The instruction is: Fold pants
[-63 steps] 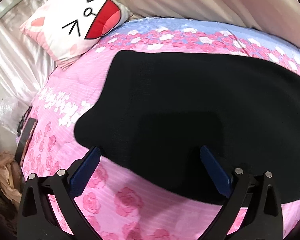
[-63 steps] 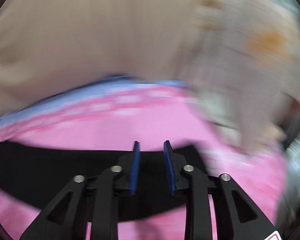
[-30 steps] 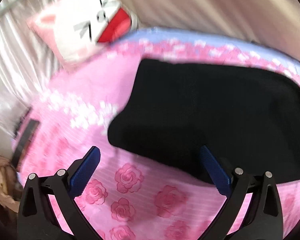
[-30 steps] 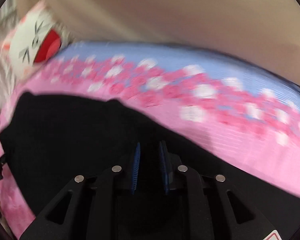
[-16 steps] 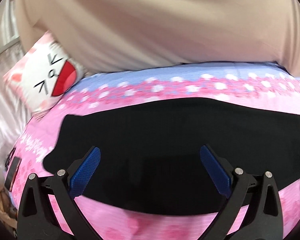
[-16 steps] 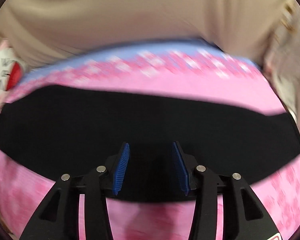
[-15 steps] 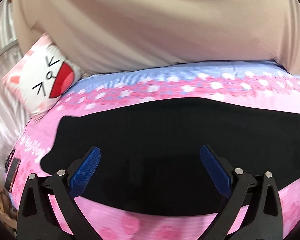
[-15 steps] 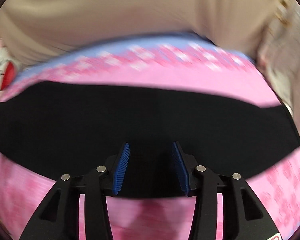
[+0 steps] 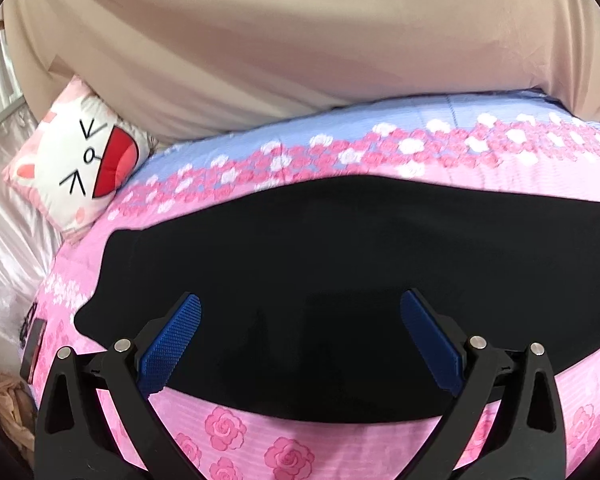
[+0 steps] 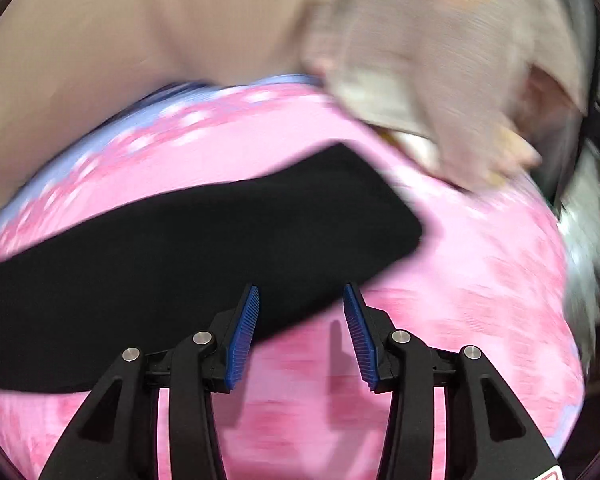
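Left wrist view: black pants (image 9: pixel 340 280) lie flat across the pink bedspread (image 9: pixel 284 452), long axis running nine to three, bare cover at six. Left gripper (image 9: pixel 300 340) jaws stand wide apart, empty. Right gripper (image 10: pixel 300 320) jaws stand apart, empty, above the pants' end, which points toward two o'clock with open bedspread beyond.

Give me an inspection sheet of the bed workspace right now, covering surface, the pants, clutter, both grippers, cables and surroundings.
Surface: pink rose-print bedspread with a blue band along the far edge.
Job's things: black pants lying flat in a long strip across the bedspread; one narrow end shows in the right wrist view.
Clutter: cat-face pillow at the far left corner; a blurred beige cloth heap at the far right.
Grippers: left gripper open wide above the pants, holding nothing; right gripper open, nothing between its jaws.
Cables: nothing seen.
Surroundings: beige curtain behind the bed; dark flat items off the left edge, too small to identify.
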Tool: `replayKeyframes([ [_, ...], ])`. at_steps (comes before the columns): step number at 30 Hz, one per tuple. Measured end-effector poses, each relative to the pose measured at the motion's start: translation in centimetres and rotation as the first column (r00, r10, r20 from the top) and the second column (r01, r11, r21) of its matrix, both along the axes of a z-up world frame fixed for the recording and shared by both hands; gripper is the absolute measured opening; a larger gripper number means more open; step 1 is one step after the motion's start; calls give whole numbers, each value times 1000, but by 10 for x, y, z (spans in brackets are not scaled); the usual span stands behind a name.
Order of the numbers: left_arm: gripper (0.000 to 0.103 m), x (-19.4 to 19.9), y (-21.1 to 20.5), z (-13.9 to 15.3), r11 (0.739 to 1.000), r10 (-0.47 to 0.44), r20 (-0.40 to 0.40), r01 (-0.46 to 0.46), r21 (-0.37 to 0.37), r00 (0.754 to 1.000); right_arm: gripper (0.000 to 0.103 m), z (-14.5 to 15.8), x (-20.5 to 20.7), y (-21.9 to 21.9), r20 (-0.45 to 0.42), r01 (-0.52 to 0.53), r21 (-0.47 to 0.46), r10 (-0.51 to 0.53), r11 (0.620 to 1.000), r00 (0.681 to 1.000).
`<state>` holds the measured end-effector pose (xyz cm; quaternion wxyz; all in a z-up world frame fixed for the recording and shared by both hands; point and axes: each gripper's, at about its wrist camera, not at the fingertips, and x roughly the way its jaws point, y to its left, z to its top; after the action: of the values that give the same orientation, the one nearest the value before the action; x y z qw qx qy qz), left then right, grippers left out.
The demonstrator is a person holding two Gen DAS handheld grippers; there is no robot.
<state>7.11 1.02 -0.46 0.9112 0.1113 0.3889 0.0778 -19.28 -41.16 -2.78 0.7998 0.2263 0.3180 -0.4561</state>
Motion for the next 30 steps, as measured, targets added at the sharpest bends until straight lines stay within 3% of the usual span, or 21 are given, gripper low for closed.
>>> replayKeyframes([
  [2, 98, 0, 5, -7, 1000, 9, -22, -9, -1, 1000, 43, 7, -32, -16, 61, 60, 11, -61, 998, 996],
  [5, 98, -1, 7, -17, 1000, 15, -43, -15, 11, 999, 46, 12, -51, -39, 76, 85, 7, -86, 996, 993],
  [7, 98, -3, 5, -20, 1000, 9, -47, -9, 2, 999, 60, 11, -52, -57, 73, 85, 31, -88, 996, 993],
  [13, 98, -11, -1, -19, 1000, -16, -45, 16, 4, 999, 61, -10, -43, -88, 145, 38, 143, -59, 989, 988],
  [17, 98, -5, -4, -21, 999, -24, -61, 25, 20, 998, 60, 4, -28, -84, 125, 39, 44, -44, 998, 991],
  [18, 98, -4, -5, -22, 999, -24, -62, 26, 23, 998, 56, 10, -22, -83, 131, 12, 29, -16, 1000, 991],
  [19, 98, -2, -7, -22, 999, -26, -64, 28, 23, 998, 40, 17, -12, -80, 142, -36, 18, 33, 999, 989],
  [21, 98, 2, -11, -24, 999, -32, -71, 33, 17, 997, 25, 27, 18, -71, 109, -148, -6, 148, 989, 983],
  [25, 98, 4, -19, -29, 999, -49, -85, 50, 12, 995, 22, 10, 80, -68, -9, -310, 39, 311, 950, 950],
  [27, 98, 4, -21, -31, 998, -56, -90, 57, 16, 994, 20, -5, 99, -86, -66, -280, 43, 283, 959, 957],
  [30, 98, 2, -16, -27, 998, -51, -77, 53, 27, 996, 21, 4, 94, -102, -22, -179, 28, 179, 984, 984],
])
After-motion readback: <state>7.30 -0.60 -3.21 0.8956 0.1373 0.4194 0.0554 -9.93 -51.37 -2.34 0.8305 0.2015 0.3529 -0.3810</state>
